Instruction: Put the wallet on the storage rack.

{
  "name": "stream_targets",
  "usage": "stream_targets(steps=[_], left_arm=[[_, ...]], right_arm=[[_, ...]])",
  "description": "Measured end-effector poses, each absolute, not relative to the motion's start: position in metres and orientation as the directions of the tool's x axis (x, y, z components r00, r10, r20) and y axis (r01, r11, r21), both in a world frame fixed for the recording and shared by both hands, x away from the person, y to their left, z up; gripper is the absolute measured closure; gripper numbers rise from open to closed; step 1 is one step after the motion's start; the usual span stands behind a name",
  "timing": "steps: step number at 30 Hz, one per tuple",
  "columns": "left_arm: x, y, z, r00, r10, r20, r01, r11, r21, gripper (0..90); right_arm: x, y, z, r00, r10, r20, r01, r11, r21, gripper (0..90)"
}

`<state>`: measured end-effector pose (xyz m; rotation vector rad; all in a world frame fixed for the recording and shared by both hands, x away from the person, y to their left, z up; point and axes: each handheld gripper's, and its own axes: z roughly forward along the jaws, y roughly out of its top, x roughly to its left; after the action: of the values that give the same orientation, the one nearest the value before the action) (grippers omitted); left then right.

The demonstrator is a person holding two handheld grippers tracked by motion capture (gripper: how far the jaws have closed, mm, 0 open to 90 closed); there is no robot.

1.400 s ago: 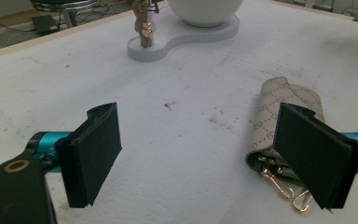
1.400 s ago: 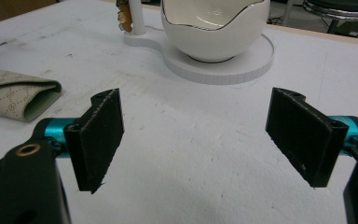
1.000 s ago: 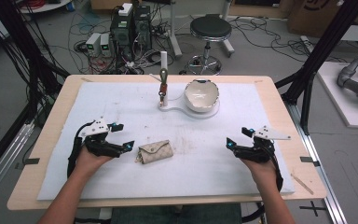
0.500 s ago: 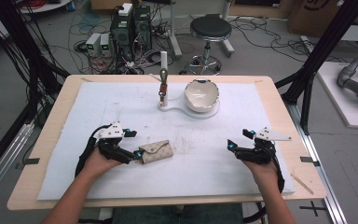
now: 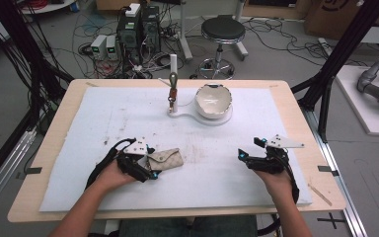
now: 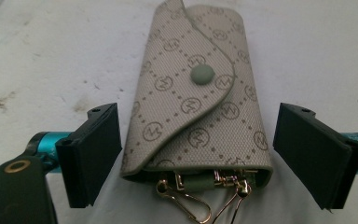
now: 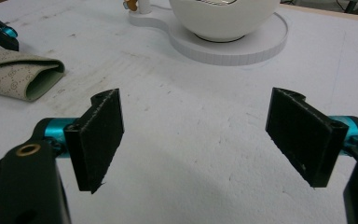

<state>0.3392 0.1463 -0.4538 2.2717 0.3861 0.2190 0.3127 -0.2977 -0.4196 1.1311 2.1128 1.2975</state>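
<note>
A beige patterned key pouch (image 5: 165, 159) with a snap flap lies on the white mat at front left. In the left gripper view the pouch (image 6: 198, 98) sits between the two jaws with gaps on both sides, and gold clasps (image 6: 191, 200) poke out of its near end. My left gripper (image 5: 149, 163) is open around the pouch's left end. My right gripper (image 5: 250, 153) is open over bare mat at front right, nothing between its jaws (image 7: 196, 126). The pouch (image 7: 18, 72) shows far left in the right gripper view.
A white bowl (image 5: 213, 100) sits on a white stand base (image 5: 190, 117) at the back centre, beside an upright post (image 5: 173, 84) with a small hanging item. The mat (image 5: 79, 128) covers a wooden table (image 5: 296, 106). A stool and cables lie beyond.
My left gripper has moved right from bare mat until its open jaws straddle the pouch's end. The right gripper has stayed put.
</note>
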Motion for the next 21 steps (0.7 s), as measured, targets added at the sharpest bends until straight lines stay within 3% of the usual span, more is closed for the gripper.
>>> stream_targets(steps=[13,18,21], left_arm=[[0.3425,0.1463,-0.4540,0.938,0.346,0.005,0.230,-0.635,0.738,17.0],[0.3438,0.1485,-0.4538,0.928,0.371,-0.012,0.253,-0.608,0.752,27.6],[0.3439,0.1487,-0.4532,0.931,0.366,0.000,0.242,-0.615,0.750,29.2]], right_arm=[[0.3136,-0.2962,-0.4211,-0.589,0.805,0.074,0.434,0.237,0.869,19.6],[0.3145,-0.2963,-0.4217,-0.592,0.803,0.076,0.435,0.238,0.868,19.6],[0.3147,-0.2957,-0.4222,-0.593,0.801,0.081,0.440,0.238,0.866,19.7]])
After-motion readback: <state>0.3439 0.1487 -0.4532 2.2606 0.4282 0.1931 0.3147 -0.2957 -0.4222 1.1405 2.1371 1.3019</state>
